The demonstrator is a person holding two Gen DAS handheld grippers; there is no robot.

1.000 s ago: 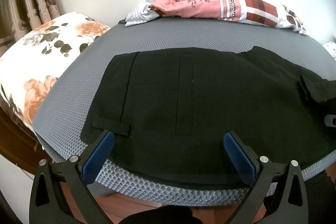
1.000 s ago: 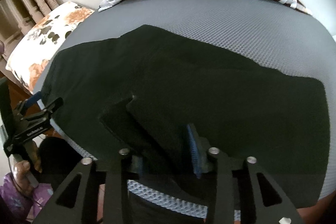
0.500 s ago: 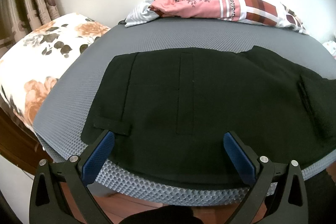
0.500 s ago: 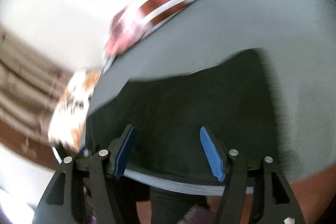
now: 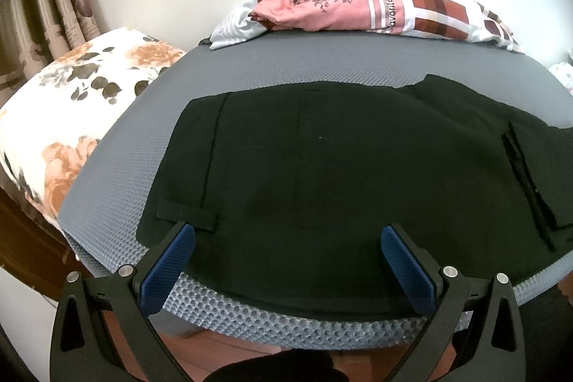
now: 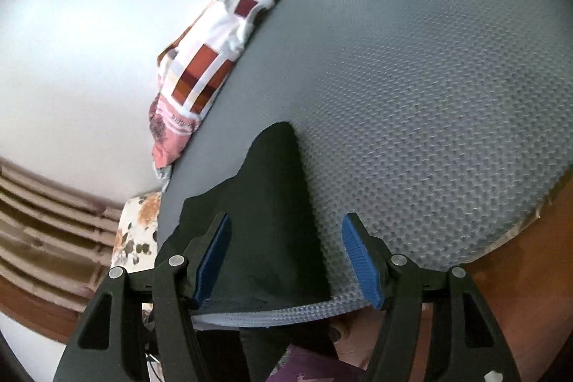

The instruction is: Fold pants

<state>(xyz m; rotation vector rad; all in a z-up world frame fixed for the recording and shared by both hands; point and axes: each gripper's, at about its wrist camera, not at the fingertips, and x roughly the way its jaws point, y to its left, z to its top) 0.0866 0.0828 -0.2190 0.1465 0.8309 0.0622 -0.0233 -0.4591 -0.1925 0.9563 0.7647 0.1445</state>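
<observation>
The pants (image 5: pixel 340 174) are black, of a plain matte cloth, and lie spread flat on the grey textured mattress (image 5: pixel 322 59), close along its near edge; the waistband end lies toward the left of the left wrist view, with a belt loop (image 5: pixel 186 215) lying flat near the lower left corner and a straight vertical seam running down the middle; toward the right a doubled layer of cloth lies over the rest, its edge showing as a dark slanting line (image 5: pixel 526 181); in the right wrist view the cloth's far outline is uneven and rises to a point (image 6: pixel 283 131); its right edge runs straight toward the mattress's near edge.
</observation>
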